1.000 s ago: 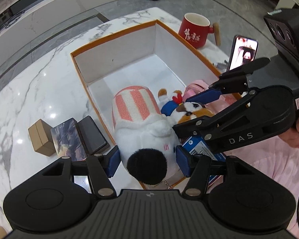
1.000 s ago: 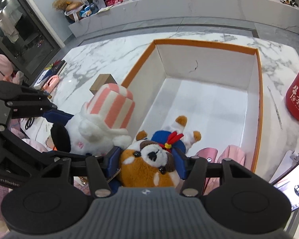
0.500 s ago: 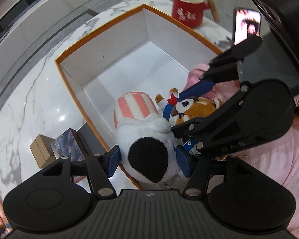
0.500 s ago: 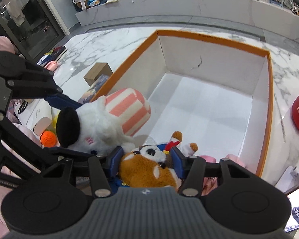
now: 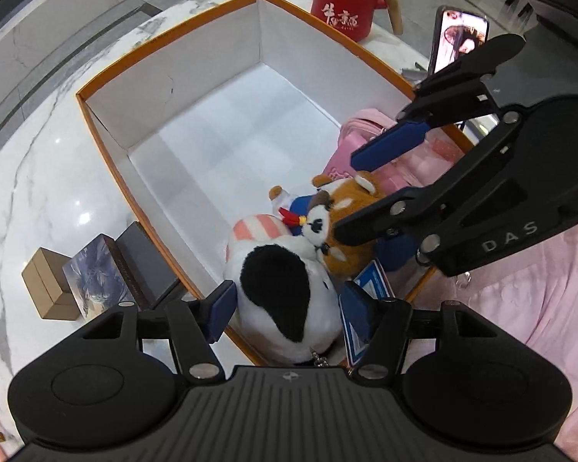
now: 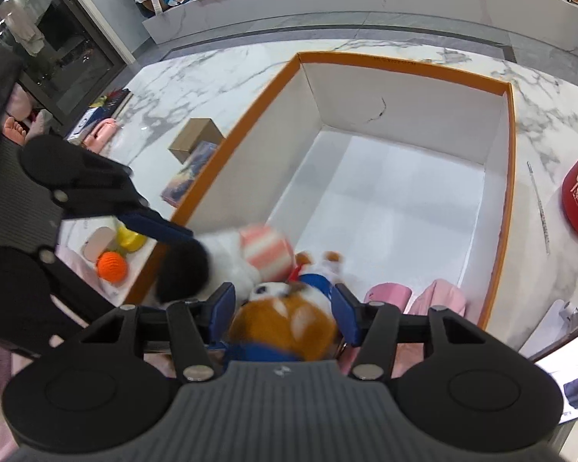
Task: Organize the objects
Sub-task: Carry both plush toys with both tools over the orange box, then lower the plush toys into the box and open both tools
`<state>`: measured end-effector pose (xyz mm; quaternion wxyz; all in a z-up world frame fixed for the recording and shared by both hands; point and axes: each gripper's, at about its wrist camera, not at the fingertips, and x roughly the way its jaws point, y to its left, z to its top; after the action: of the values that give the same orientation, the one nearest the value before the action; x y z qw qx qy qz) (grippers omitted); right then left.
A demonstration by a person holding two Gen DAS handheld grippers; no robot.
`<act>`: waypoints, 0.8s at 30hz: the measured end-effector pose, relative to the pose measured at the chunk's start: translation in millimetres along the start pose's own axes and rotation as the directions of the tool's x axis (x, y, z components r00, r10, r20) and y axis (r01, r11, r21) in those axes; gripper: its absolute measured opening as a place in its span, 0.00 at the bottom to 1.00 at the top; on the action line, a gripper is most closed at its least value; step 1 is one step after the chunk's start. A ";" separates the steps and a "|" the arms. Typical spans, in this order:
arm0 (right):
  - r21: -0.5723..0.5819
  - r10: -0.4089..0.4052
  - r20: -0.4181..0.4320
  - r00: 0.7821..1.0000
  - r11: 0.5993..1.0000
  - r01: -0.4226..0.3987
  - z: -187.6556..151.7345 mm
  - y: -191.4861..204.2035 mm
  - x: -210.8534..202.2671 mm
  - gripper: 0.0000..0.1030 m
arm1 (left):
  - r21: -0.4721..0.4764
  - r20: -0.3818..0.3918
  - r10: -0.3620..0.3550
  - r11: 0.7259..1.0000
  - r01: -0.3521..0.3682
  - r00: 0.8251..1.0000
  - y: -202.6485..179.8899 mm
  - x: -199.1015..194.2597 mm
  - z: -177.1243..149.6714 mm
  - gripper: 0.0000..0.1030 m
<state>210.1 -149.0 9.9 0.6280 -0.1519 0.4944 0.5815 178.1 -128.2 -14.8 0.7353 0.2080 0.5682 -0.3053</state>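
Observation:
A white plush with a black ear and pink-striped hat (image 5: 285, 292) sits in the near corner of the orange-rimmed white box (image 5: 173, 88). My left gripper (image 5: 289, 308) is shut on it, a blue pad on each side. Beside it lies a brown plush in blue clothes (image 6: 285, 315), and my right gripper (image 6: 285, 310) is shut on that one. In the left wrist view the right gripper (image 5: 346, 194) reaches in from the right over the brown plush (image 5: 350, 208). In the right wrist view the white plush (image 6: 227, 265) appears blurred at the left, with one of the left gripper's fingers (image 6: 154, 227) on it.
Pink items (image 5: 366, 134) lie in the box by its right wall. Outside stand a red mug (image 5: 345, 11), an upright phone (image 5: 458, 38), a small cardboard box (image 5: 46, 285) and flat boxes (image 5: 96, 273). An orange ball (image 6: 111, 265) lies left of the box. The box's far half shows bare floor.
Both grippers have sunk with their plush toys toward the box floor at its near end. The two toys now lie closer together, and the left view tips more steeply downward.

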 end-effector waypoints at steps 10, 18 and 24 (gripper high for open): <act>-0.050 -0.089 -0.130 0.987 0.995 0.084 -6.7 10.5 14.6 0.31 | -0.003 0.006 -0.048 0.999 0.048 0.999 3.3 -3.4 -14.2 0.38; -0.058 -0.132 -0.208 0.969 0.991 0.122 -17.7 10.5 38.2 0.23 | -0.012 0.000 -0.052 0.999 0.052 0.999 -0.4 13.3 -17.4 0.30; -0.019 -0.118 -0.218 0.969 0.993 0.117 -17.6 4.9 41.1 0.24 | -0.009 -0.002 -0.043 0.999 0.043 0.999 -1.2 13.8 -15.8 0.30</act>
<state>191.2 -137.3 -29.1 0.6027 -0.2458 0.5488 0.5246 168.3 -121.7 -32.3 0.7288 0.1931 0.5747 -0.3183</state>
